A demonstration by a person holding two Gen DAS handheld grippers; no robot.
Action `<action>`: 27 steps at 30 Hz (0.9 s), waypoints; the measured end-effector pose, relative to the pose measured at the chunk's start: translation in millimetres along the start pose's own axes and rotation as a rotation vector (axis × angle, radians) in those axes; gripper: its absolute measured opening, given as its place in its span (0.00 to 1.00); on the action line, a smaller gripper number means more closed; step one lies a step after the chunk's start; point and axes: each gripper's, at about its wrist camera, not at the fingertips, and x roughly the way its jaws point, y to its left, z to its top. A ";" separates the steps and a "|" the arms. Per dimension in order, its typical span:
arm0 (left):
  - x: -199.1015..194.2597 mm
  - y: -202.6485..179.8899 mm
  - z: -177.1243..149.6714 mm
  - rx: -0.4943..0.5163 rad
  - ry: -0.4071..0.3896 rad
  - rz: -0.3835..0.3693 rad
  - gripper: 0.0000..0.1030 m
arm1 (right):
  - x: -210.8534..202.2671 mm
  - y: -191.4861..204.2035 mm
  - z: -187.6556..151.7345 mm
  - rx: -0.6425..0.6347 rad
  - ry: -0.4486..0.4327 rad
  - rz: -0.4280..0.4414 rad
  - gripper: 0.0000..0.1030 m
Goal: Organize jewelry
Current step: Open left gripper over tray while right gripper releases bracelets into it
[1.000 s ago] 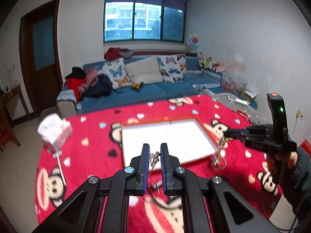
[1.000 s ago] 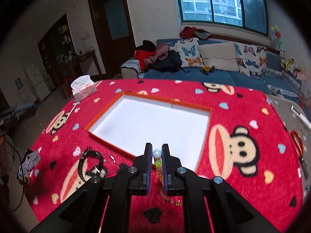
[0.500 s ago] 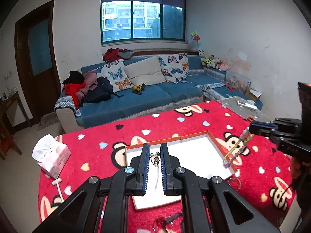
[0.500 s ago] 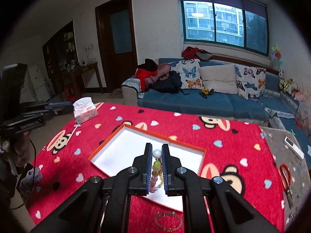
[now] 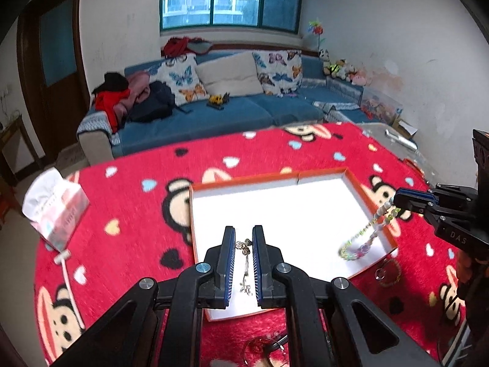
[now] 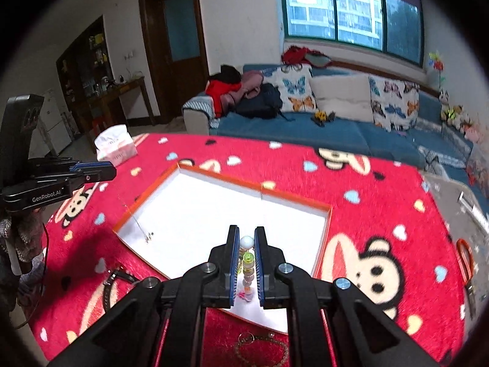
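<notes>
An orange-rimmed tray (image 5: 275,208) with a white floor lies on the red monkey-print cloth. My left gripper (image 5: 243,244) hangs over its near edge, shut on a thin metal chain (image 5: 245,263) that dangles between the fingers. The right wrist view shows that left gripper (image 6: 104,171) at the left, with the chain (image 6: 134,217) trailing down to the tray (image 6: 214,208). My right gripper (image 6: 247,241) is shut on a string of coloured beads (image 6: 248,263). From the left wrist view the right gripper (image 5: 400,198) holds the beads (image 5: 366,238) over the tray's right corner.
A tissue pack (image 5: 55,208) stands at the cloth's left edge. Loose rings and a bracelet (image 5: 388,272) lie outside the tray's near right side, and a gold chain (image 6: 259,345) and a dark bracelet (image 6: 113,278) lie in front. Orange scissors (image 6: 464,260) sit far right. A blue sofa is behind.
Both grippers lifted their pieces off the cloth and came over the tray. The chain now hangs above the tray's near part, and the beads dangle into its right corner.
</notes>
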 end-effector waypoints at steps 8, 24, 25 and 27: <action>47.0 6.8 -28.9 -0.020 0.100 -0.003 0.11 | 33.6 -10.7 -21.8 0.027 0.091 -0.050 0.11; 81.0 10.6 -50.6 -0.031 0.172 0.013 0.13 | 57.5 -16.8 -43.6 0.053 0.173 -0.055 0.12; 80.8 9.9 -49.0 -0.032 0.174 0.013 0.13 | 57.7 -16.2 -44.4 0.052 0.177 -0.056 0.12; 79.0 8.7 -48.1 -0.030 0.177 0.014 0.13 | 58.9 -15.2 -44.6 0.050 0.184 -0.055 0.13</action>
